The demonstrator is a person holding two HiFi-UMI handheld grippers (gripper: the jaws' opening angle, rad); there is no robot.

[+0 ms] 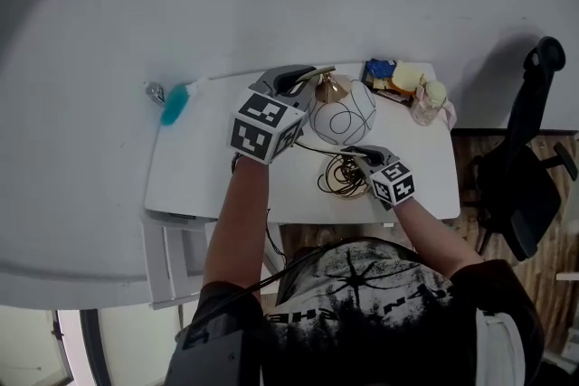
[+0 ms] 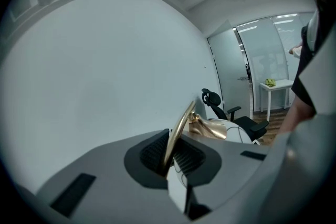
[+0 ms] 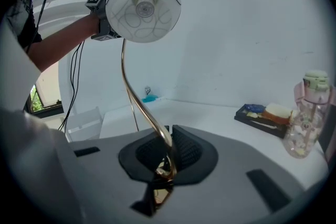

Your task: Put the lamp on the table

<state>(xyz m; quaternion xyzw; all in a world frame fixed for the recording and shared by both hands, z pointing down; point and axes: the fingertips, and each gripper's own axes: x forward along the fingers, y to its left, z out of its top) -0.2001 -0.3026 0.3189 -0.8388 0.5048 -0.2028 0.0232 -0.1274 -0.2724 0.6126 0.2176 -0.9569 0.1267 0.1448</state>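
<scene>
Nearest, the right gripper point(image 1: 364, 155) point(image 3: 167, 150) pinches the low end of the lamp point(image 1: 342, 115), held over the middle of the white table point(image 1: 208, 176). Only its own view shows the brass stem point(image 3: 145, 113) curving up to the globe point(image 3: 143, 5). Only the head view shows the coiled cord point(image 1: 338, 176) beside it. Farther, the left gripper point(image 1: 306, 79) point(image 2: 170, 157) is clamped on the stem's top. At the far right are a bottle point(image 1: 428, 102) point(image 3: 307, 115) and a tray point(image 1: 384, 77) point(image 3: 262, 113).
</scene>
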